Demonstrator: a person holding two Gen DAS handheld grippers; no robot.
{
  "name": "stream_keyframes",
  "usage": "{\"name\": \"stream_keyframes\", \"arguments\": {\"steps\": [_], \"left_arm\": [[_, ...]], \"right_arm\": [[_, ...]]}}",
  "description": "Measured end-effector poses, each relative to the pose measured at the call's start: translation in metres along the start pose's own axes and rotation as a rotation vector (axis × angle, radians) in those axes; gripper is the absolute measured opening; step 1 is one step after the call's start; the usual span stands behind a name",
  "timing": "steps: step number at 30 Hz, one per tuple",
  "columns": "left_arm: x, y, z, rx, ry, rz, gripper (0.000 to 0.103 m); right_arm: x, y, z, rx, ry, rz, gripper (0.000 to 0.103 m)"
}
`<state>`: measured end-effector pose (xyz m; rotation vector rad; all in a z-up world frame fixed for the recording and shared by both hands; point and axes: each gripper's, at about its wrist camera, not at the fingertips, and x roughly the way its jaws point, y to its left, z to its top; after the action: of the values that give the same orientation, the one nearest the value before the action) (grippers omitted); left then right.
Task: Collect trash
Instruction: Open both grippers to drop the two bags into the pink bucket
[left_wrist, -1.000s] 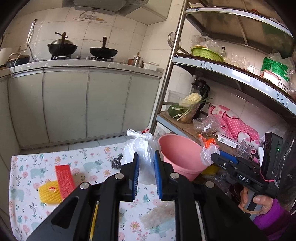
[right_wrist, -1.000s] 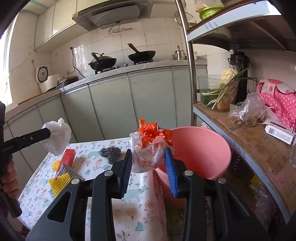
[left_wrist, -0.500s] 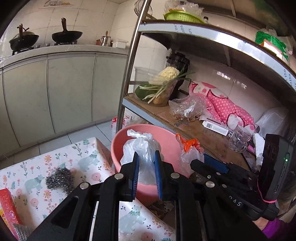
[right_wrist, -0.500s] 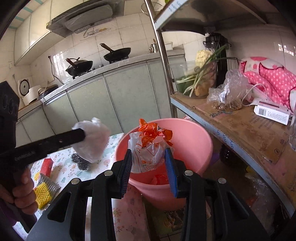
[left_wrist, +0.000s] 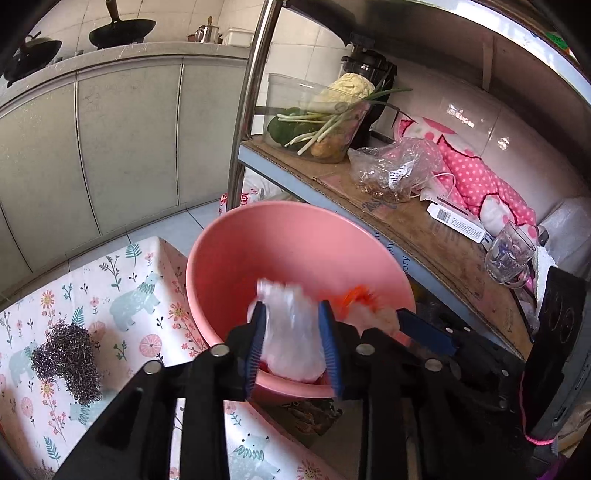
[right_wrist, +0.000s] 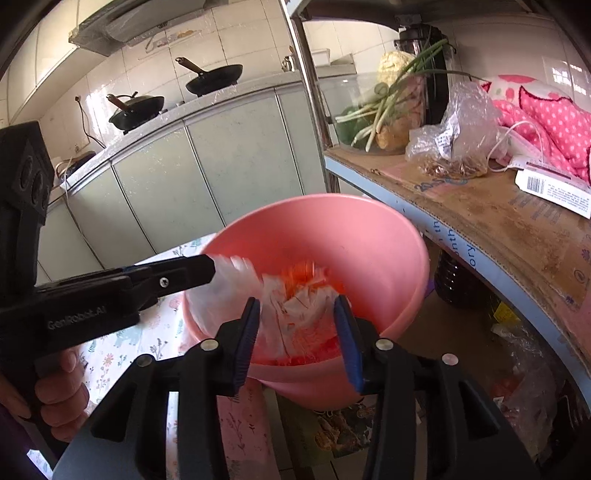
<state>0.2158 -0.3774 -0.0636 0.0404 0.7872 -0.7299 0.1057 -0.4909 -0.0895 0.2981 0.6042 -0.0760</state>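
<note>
Scrubber (left_wrist: 66, 360): lies on the floral tablecloth (left_wrist: 122, 291), well left of the pink basin (left_wrist: 295, 240).
Left gripper (left_wrist: 291, 345): jaws spread wider than a moment ago, blue pads on either side of the clear bag (left_wrist: 291, 332); whether they still touch it cannot be told.
Clear bag: blurred, between the left pads, over the basin's near inside wall.
Basin: stands just beside the table edge, below the shelf (left_wrist: 424, 236); red scraps show at its bottom.
Right gripper (right_wrist: 299, 332): jaws also wider than before, pads flanking the orange-tied bag (right_wrist: 299, 306); contact unclear.
Orange-tied bag: blurred, between the right pads, inside the basin mouth, just right of the clear bag (right_wrist: 229, 280).
Shelf: holds a tub of greens (left_wrist: 325, 122), a crumpled plastic bag, a pink dotted cloth (left_wrist: 476, 177) and a glass mug (left_wrist: 509, 258).
</note>
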Motion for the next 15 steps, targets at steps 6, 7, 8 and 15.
{"name": "stream_keyframes", "arguments": {"steps": [6,7,8,15], "left_arm": [[-0.010,0.001,0.002,0.000,-0.008,-0.012,0.035],[-0.014,0.000,0.003,0.004,-0.016,-0.014,0.035],[-0.019,0.000,0.004,0.006,-0.024,-0.016,0.035],[-0.058,-0.001,0.005,0.009,-0.092,-0.022,0.035]], "right_arm": [[-0.003,-0.002,0.000,0.016,0.008,0.000,0.048],[-0.005,-0.001,0.000,0.013,0.004,0.000,0.048],[-0.007,0.001,0.001,0.009,0.000,0.002,0.048],[-0.030,0.019,0.001,-0.024,-0.025,0.026,0.048]]}}
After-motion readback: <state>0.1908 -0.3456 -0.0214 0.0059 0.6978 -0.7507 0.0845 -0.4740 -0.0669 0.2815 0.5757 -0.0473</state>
